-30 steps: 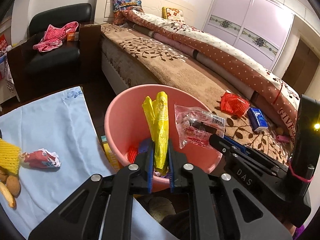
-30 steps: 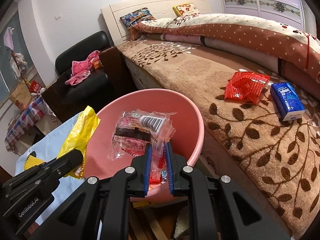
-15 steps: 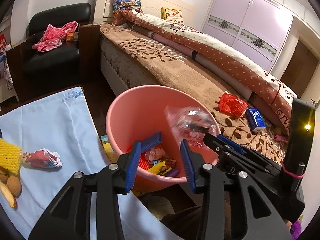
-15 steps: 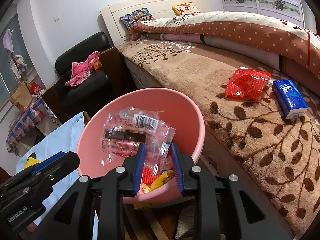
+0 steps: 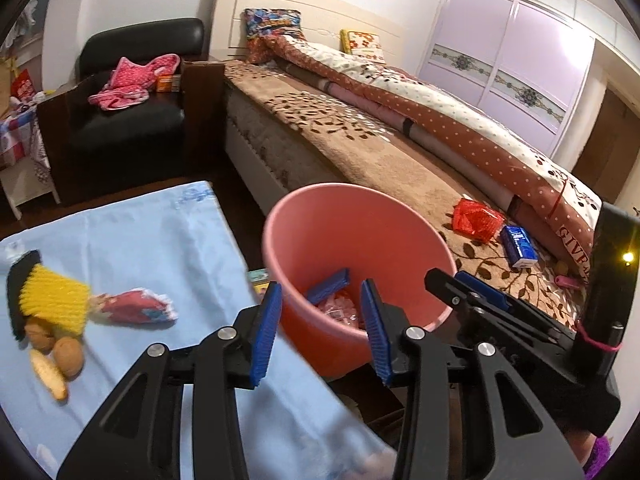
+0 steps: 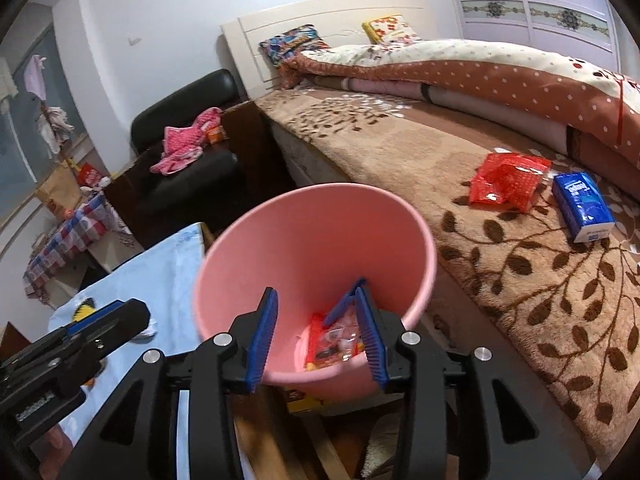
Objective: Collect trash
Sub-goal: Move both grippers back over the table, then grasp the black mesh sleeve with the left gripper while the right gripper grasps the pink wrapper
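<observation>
Two grippers: you hold both over the near edge of the pink bin, and neither has hold of anything.
Left gripper: its jaws stand wide apart with nothing between the blue pads; they have just been opening. From its camera the bin mouth sits at twelve o'clock.
Right gripper: its jaws stand parted and have just been opening; no wrapper touches the pads, and the clear one lies below them on the bin floor.
Pink bin: it stands upright between the blue cloth and the side of the bed. A clear wrapper, a red wrapper and a blue wrapper lie in its bottom; what lies under them you cannot tell.
Blue cloth: at nine o'clock of the bin in your left view, it carries a crumpled red and white wrapper, a yellow foam net touching that wrapper, and a few brown nuts just below the net.
Bed: at two o'clock of the bin in your right view, its brown leaf-patterned blanket bears a red bag and a blue tissue pack just beside each other.
Quilt: dotted, rolled along the far side of the bed.
Black armchair: at eleven o'clock, well beyond the cloth, with pink clothing on its seat.
Wardrobe: lilac doors at one o'clock, behind the bed.
</observation>
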A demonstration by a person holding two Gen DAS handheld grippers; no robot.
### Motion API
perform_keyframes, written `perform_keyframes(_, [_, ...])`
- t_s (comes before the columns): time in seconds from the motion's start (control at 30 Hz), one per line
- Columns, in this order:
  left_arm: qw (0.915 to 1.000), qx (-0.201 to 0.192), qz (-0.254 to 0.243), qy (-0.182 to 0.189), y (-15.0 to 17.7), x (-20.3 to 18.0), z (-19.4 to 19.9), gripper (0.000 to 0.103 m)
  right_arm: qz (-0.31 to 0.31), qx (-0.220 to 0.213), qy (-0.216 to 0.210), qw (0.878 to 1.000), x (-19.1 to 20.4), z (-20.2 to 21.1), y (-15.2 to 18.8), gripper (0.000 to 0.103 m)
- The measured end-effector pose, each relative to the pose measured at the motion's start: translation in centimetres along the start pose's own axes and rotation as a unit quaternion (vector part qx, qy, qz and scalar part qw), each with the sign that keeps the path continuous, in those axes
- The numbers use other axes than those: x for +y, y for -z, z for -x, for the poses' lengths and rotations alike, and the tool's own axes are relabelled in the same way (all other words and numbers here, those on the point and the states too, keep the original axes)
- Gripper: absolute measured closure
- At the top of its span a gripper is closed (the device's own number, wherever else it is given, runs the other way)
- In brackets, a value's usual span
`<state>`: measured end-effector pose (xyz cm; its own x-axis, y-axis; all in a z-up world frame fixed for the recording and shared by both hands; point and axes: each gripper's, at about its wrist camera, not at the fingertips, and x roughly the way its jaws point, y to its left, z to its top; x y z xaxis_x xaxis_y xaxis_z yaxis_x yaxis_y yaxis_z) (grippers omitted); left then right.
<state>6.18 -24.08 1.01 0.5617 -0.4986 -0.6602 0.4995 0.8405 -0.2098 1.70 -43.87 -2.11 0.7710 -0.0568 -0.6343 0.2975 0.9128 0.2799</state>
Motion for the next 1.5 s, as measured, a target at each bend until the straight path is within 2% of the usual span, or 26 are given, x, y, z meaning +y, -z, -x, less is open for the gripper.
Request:
perform_keyframes(0.27, [0.9988, -0.013, 0.01, -0.046, 1.5, 3.0, 3.4, 0.062, 0.023, 0.006, -0.052, 0.998, 3.9, 1.6, 1.6, 0.062])
perform_keyframes(0.47, [0.9951, -0.027, 0.031, -0.09, 3.1, 6.6, 6.2, 0.062, 0.052, 0.021, -0.087, 0.995, 7.0, 1.9, 3.1, 0.063])
perform_keyframes(0.7, [0.9839, -0.033, 0.091, -0.15, 5.1, 13.7, 9.2, 0.062, 0.081, 0.047, -0.112, 0.989, 10.3, 0.7, 4.6, 0.063])
perform_keyframes(0.87, [0.97, -0.03, 0.154, -0.186, 5.9, 19.3, 10.7, 0.062, 0.105, 0.067, -0.135, 0.983, 12.9, -0.6, 5.1, 0.062])
perform_keyframes(1.0, [0.9564, -0.028, 0.223, -0.186, 5.5, 23.6, 11.4, 0.062, 0.127, 0.08, -0.151, 0.977, 14.8, -2.1, 5.1, 0.059])
perform_keyframes(1.07, [0.9527, -0.025, 0.244, -0.179, 4.8, 25.2, 11.0, 0.062, 0.14, 0.085, -0.159, 0.974, 16.0, -2.8, 5.2, 0.058])
perform_keyframes(1.2, [0.9441, -0.002, 0.289, -0.158, 3.4, 27.7, 9.0, 0.062, 0.159, 0.09, -0.165, 0.969, 17.3, -4.0, 5.1, 0.056])
perform_keyframes(1.37, [0.9253, 0.017, 0.356, -0.129, 2.7, 30.6, 6.4, 0.061, 0.167, 0.092, -0.167, 0.967, 18.1, -5.1, 4.7, 0.054])
perform_keyframes(1.5, [0.9167, 0.035, 0.376, -0.13, 2.5, 31.9, 4.6, 0.061, 0.171, 0.095, -0.168, 0.966, 18.5, -6.0, 4.6, 0.053])
